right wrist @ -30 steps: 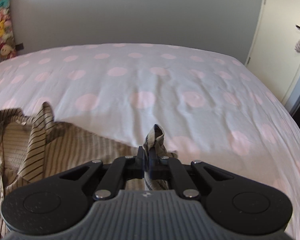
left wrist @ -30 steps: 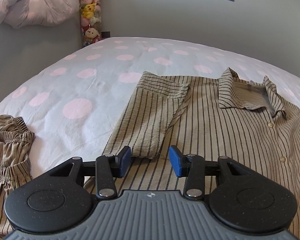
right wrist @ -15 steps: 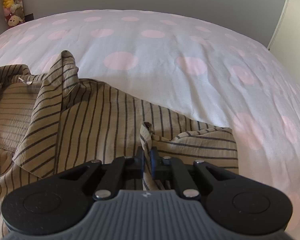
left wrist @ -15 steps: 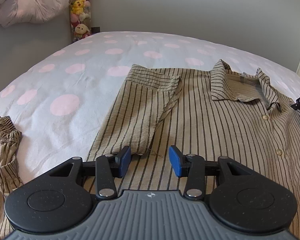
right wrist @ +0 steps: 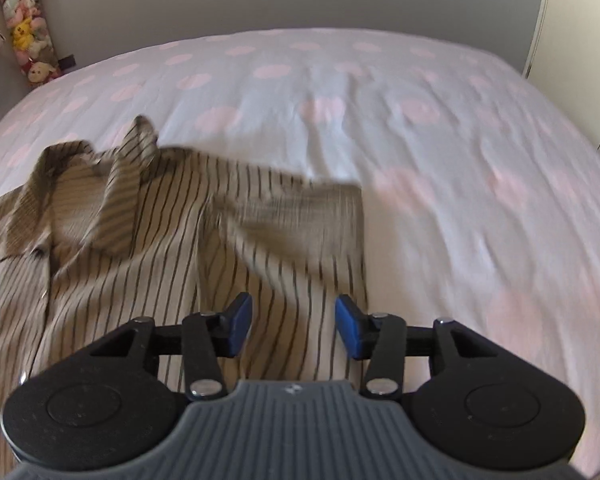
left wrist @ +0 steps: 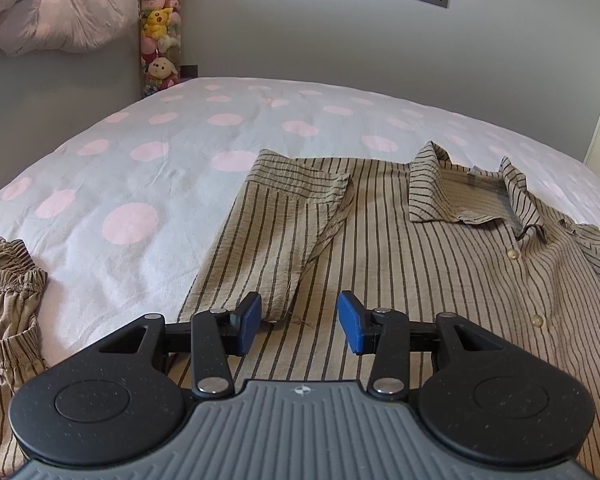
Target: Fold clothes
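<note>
- The striped shirt (left wrist: pixel 432 264) is laid out button-side up on the polka-dot bed (left wrist: pixel 148 184), collar (left wrist: pixel 464 188) pointing toward the far wall.
- In the left wrist view, one sleeve (left wrist: pixel 284 236) is seen already folded in over the body, cuff end lying just ahead of the left gripper (left wrist: pixel 299 322). Its jaws are held apart, nothing pinched, with only shirt fabric lying below them.
- The right gripper (right wrist: pixel 294 326) is caught with its jaws opening. No cloth is clamped between them, and the other sleeve (right wrist: pixel 300 220) is seen dropped across the shirt's side, blurred, so it's hard to tell how flat it has landed.
- For this step to be done well, the released sleeve should probably be checked for bunching near the cuff and smoothed before anything else is stacked on it.
- Both sleeve edges are best lined up parallel with the shirt's sides, so the later fold comes out square.
- The hem should likely be grabbed next with both grippers at matching corners; uneven picks would probably skew everything.
- A crumpled garment (left wrist: pixel 4 304) with an elastic waist is left at the bed's near-left edge, well apart from the sleeve work, so no need to worry yet.
</note>
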A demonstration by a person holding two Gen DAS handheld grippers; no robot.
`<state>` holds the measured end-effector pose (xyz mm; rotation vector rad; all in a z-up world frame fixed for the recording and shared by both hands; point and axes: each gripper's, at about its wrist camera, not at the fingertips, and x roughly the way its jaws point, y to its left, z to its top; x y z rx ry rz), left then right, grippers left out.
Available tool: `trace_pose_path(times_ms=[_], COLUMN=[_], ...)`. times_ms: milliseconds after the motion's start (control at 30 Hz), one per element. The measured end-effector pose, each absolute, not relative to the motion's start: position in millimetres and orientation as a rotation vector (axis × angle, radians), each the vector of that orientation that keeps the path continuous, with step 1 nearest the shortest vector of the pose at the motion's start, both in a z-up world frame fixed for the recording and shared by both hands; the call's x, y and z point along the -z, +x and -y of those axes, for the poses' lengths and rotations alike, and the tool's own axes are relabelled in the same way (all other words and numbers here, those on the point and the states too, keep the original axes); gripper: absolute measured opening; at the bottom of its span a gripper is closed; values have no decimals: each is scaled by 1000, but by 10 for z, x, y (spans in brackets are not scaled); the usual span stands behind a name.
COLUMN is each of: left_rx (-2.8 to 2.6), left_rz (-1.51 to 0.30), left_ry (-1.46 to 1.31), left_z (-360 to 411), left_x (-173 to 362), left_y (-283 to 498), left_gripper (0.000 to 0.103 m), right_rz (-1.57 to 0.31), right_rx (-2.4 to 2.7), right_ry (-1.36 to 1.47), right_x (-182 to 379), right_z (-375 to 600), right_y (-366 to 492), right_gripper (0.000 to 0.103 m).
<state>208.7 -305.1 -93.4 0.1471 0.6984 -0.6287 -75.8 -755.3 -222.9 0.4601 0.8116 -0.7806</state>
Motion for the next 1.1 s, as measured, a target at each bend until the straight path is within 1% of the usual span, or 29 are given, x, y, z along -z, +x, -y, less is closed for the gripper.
trace_pose_path(times_ms=[67, 233, 333, 400, 433, 467, 600, 633, 667, 700, 733, 767, 900, 1000, 1100], left_rx=[632, 649, 657, 654, 653, 651, 667, 672, 675, 678, 677, 675, 643, 645, 650], left_rz=[-699, -703, -701, -706, -711, -717, -735, -733, -731, -728, -724, -719, -730, -744, -740], left_ry=[148, 171, 172, 161, 156, 151, 143, 146, 149, 152, 150, 147, 113, 121, 165], left_z=[3059, 3107, 3100, 3088, 3087, 3087, 3111, 3116, 3119, 3122, 3112, 3098, 3039, 3068, 3118], left_x=[931, 959, 959, 964, 974, 985, 1020, 1015, 1008, 1000, 986, 970, 958, 993, 1019], left_y=[2076, 2032, 2028, 2053, 2067, 2081, 2085, 2074, 2063, 2051, 2047, 2045, 2104, 2107, 2069], left_gripper=[40, 40, 40, 40, 40, 40, 40, 40, 40, 40, 40, 40, 40, 40, 40], right_rz=[-807, -846, -858, -871, -872, -864, -867, -882, -898, -913, -929, -944, -934, -863, -809], right_rx=[746, 702, 754, 758, 746, 731, 659, 654, 648, 643, 637, 632, 610, 616, 675], right_ry=[455, 335, 331, 373, 403, 407, 393, 396, 399, 402, 405, 408, 437, 404, 375], right_x=[2278, 2428, 2501, 2531, 2535, 2507, 2451, 2490, 2530, 2569, 2608, 2647, 2613, 2409, 2285], right_z=[7348, 7011, 7102, 7170, 7193, 7168, 7012, 6993, 6974, 6955, 6937, 6918, 6853, 6833, 6954], right_y=[-870, -811, -713, -682, -671, -658, -581, -564, -547, -530, -513, -496, -561, -568, -483], right_gripper=[64, 64, 60, 38, 13, 9, 9, 11, 17, 19, 29, 35, 38, 44, 45])
